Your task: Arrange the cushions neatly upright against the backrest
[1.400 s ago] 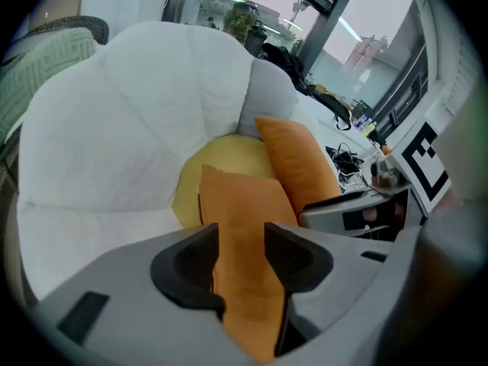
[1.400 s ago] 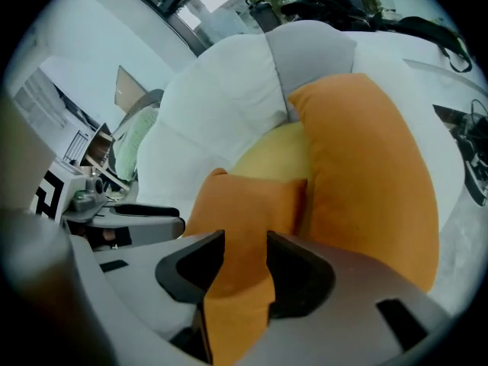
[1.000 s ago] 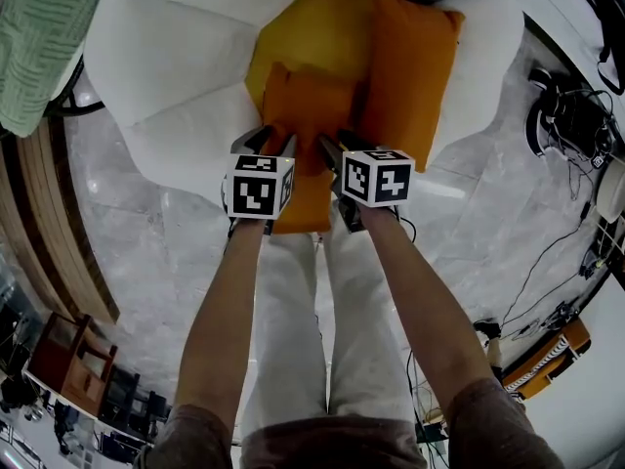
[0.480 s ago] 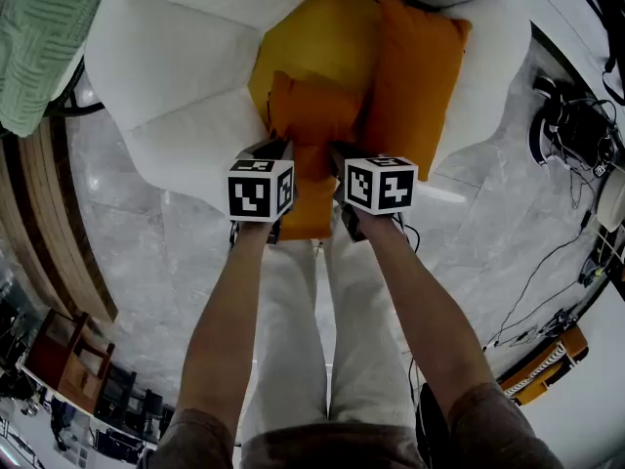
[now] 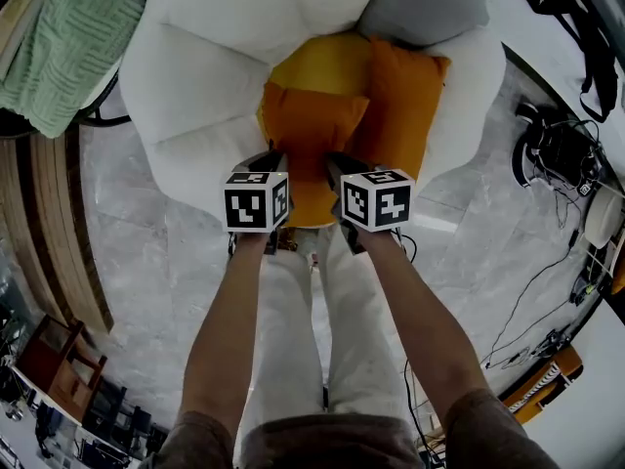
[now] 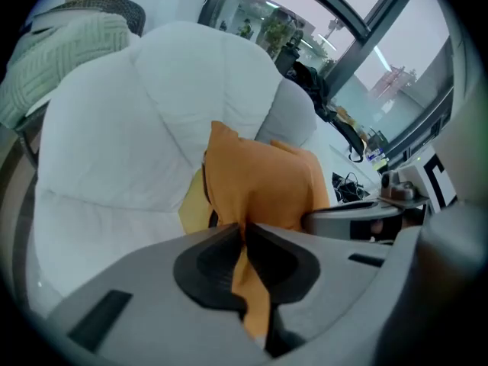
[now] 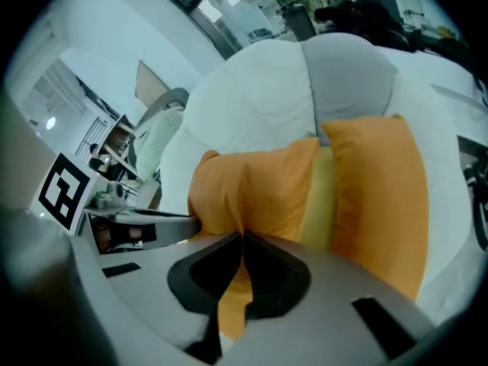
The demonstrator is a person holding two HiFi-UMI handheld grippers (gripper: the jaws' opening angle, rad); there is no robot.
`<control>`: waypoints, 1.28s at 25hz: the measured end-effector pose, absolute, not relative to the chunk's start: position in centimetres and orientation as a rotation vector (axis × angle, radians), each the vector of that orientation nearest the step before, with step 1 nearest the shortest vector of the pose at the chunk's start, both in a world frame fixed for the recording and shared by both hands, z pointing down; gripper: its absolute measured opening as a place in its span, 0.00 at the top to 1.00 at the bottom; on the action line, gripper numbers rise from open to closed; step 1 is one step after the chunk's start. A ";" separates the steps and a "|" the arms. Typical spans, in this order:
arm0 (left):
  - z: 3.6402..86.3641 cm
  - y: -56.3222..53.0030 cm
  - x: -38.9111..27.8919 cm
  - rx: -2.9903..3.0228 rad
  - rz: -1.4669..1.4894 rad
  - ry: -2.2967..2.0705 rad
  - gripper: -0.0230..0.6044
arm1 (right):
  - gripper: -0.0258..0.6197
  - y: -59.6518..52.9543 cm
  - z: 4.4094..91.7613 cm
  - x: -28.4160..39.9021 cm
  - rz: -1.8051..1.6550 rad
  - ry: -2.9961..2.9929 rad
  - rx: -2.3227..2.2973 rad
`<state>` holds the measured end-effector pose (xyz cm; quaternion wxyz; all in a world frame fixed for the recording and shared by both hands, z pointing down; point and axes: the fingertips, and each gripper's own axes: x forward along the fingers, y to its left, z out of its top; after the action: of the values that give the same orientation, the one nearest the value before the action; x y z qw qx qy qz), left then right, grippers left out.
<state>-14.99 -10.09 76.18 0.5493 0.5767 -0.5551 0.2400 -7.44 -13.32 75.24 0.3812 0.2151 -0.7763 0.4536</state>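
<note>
Pinched near edge of orange cushion (image 5: 312, 125) in left gripper (image 5: 273, 161), just clamped tighter onto fabric, and right gripper (image 5: 332, 162); held over armchair seat (image 5: 195, 149), backrest (image 5: 283, 8) straight ahead beyond it.

Dim head view, bright daylit gripper views, fisheye-warped dark edges

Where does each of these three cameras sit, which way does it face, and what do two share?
Head view: on the person's head, facing steeply down at white armchair and front orange cushion; forearms, legs, left gripper, right gripper show.
Left gripper view: on that gripper, facing the backrest; its fingers, just closed further, pinch the cushion.
Right gripper view: likewise; fingers shut on the cushion.
Shared: all show that cushion.
</note>
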 end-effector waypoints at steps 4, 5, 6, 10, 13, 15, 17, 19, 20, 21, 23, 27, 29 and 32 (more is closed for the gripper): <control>71.9 -13.5 -16.7 1.405 0.532 -1.398 0.92 | 0.91 -16.9 70.8 -9.3 1.051 -2.062 0.533; 70.6 -14.5 -17.2 1.418 0.522 -1.421 0.92 | 0.91 -17.8 69.6 -9.8 1.027 -2.083 0.532; 69.3 -15.4 -17.8 1.432 0.512 -1.444 0.92 | 0.91 -18.7 68.5 -10.3 1.004 -2.105 0.535; 63.9 -18.6 -20.6 1.480 0.470 -1.532 0.92 | 0.91 -22.5 62.9 -13.3 0.912 -2.219 0.568; 60.4 -21.1 -23.1 1.514 0.425 -1.601 0.93 | 0.92 -25.1 59.1 -15.8 0.843 -2.308 0.566; 58.3 -22.4 -24.6 1.524 0.382 -1.647 0.93 | 0.92 -26.4 57.2 -17.3 0.795 -2.354 0.541; 56.7 -23.5 -25.7 1.538 0.357 -1.682 0.93 | 0.92 -27.6 55.9 -18.4 0.768 -2.390 0.534; 55.8 -24.3 -26.3 1.550 0.342 -1.705 0.93 | 0.92 -28.4 55.2 -19.1 0.755 -2.417 0.542; 55.6 -24.5 -26.7 1.552 0.332 -1.715 0.93 | 0.92 -28.8 55.1 -19.5 0.748 -2.427 0.544; 55.6 -24.7 -27.0 1.553 0.324 -1.723 0.93 | 0.92 -29.1 55.1 -19.9 0.741 -2.435 0.542; 55.9 -25.0 -27.6 1.551 0.317 -1.736 0.93 | 0.92 -29.5 55.4 -20.6 0.726 -2.444 0.532; 58.2 -24.9 -28.4 1.531 0.299 -1.755 0.93 | 0.92 -29.7 57.4 -21.6 0.698 -2.448 0.509; 59.7 -24.7 -28.6 1.523 0.299 -1.761 0.93 | 0.92 -29.5 59.0 -21.9 0.693 -2.443 0.500; 62.1 -24.3 -28.8 1.517 0.308 -1.763 0.93 | 0.92 -29.4 61.5 -22.2 0.673 -2.436 0.480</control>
<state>-28.77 -24.28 62.10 0.3875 0.5960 -0.6928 0.1209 -22.21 -29.36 61.53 0.2805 0.1792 -0.9089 0.2511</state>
